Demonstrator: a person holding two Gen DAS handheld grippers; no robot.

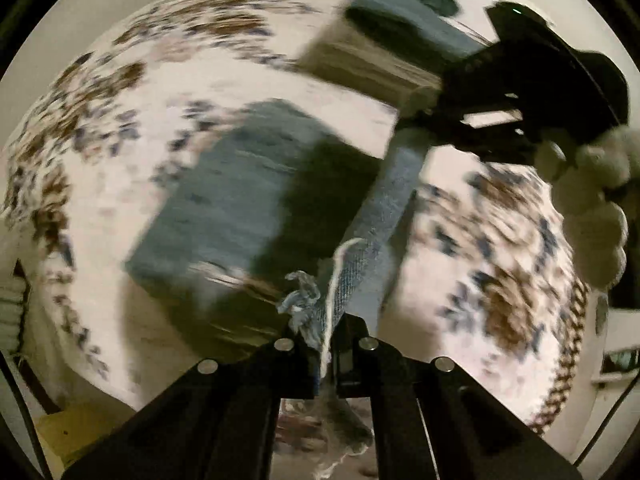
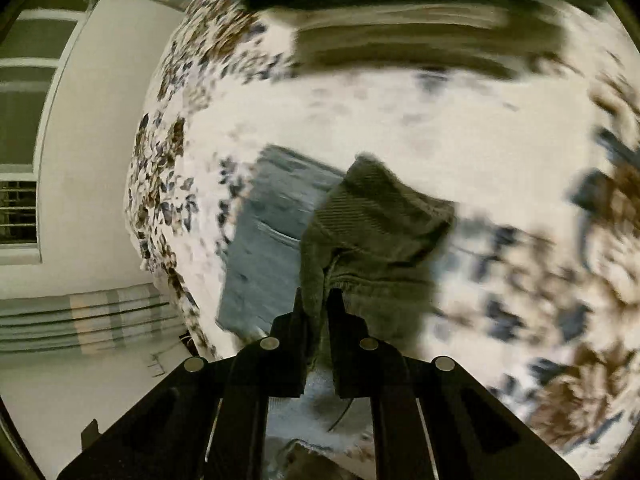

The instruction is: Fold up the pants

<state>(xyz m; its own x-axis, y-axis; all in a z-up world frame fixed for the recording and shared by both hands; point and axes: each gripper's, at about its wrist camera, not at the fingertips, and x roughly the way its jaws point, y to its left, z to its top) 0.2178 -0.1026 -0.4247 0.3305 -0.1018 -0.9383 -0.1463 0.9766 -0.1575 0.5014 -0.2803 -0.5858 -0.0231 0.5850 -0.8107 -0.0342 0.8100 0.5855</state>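
Observation:
Blue denim pants [image 1: 240,200] lie partly folded on a white bedspread with a brown and blue leaf print [image 1: 120,128]. My left gripper [image 1: 326,340] is shut on a frayed hem of the pants, and a strip of denim [image 1: 392,200] stretches from it up to my right gripper [image 1: 416,120], which is held by a white-gloved hand [image 1: 592,200]. In the right wrist view my right gripper [image 2: 318,312] is shut on a bunched fold of denim [image 2: 376,224], lifted above the flat part of the pants [image 2: 272,232]. Both views are motion-blurred.
Folded clothes [image 1: 384,36] are stacked at the far side of the bed; they also show in the right wrist view [image 2: 400,40]. A wall with a window [image 2: 24,120] and striped curtains [image 2: 80,320] lies left of the bed.

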